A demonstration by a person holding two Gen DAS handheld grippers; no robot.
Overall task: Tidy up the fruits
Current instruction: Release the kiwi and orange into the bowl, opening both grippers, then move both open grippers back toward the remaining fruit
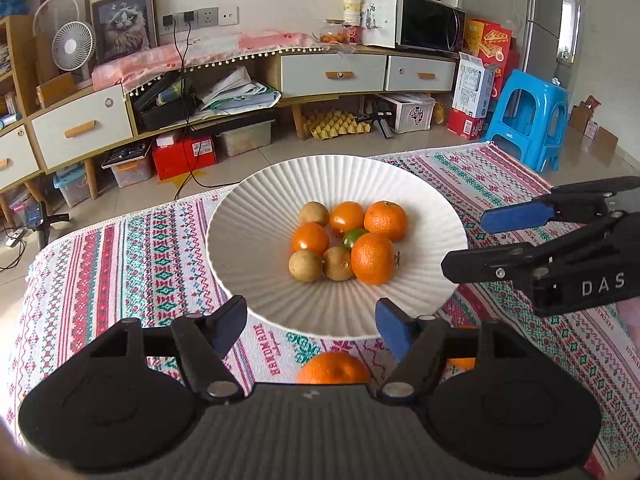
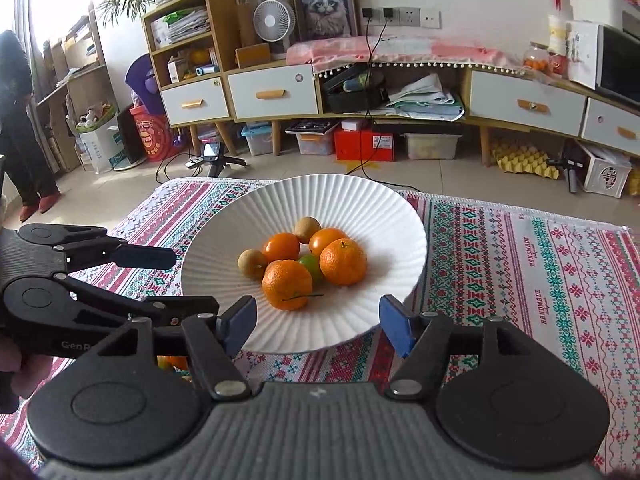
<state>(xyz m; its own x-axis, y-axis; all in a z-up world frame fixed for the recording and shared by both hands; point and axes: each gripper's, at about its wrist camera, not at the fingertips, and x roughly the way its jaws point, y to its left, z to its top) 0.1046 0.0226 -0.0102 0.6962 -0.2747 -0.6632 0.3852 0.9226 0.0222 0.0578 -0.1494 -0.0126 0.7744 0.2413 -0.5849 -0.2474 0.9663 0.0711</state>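
- A white ribbed plate (image 1: pixel 256 280) sits on a patterned tablecloth (image 1: pixel 120 280), close to the cloth's far edge.
- At the plate's centre the fruit lies bunched together: two mandarins (image 1: pixel 373 258), two smooth orange fruits (image 1: pixel 310 238), three small tan-brown round fruits (image 1: pixel 306 265) and one small green fruit (image 1: pixel 353 237) tucked in the middle, touching its neighbours.
- In the right wrist view only two of the brown fruits can be seen; the near mandarin (image 2: pixel 287 284) carries a thin green stem across its front.
- Another mandarin (image 1: pixel 333 368) lies on the cloth just beside the plate's near rim, partly hidden by the left gripper's body.
- A sliver of orange (image 1: pixel 464 362) shows behind the left gripper's right finger; what it is cannot be told.
- The left gripper (image 1: pixel 310 330) hangs over the plate's near rim, jaws spread wide and grasping nothing.
- The right gripper (image 2: pixel 318 324) also sits at the near rim, jaws released, nothing between them; the near mandarin lies just beyond its tips, not touched.
- From the left wrist view the right gripper reaches in from the plate's right side, its blue pad (image 1: pixel 516 218) clear of the fruit.
- Fingers of a hand (image 2: pixel 16 368) wrap the left gripper's handle at the left edge.
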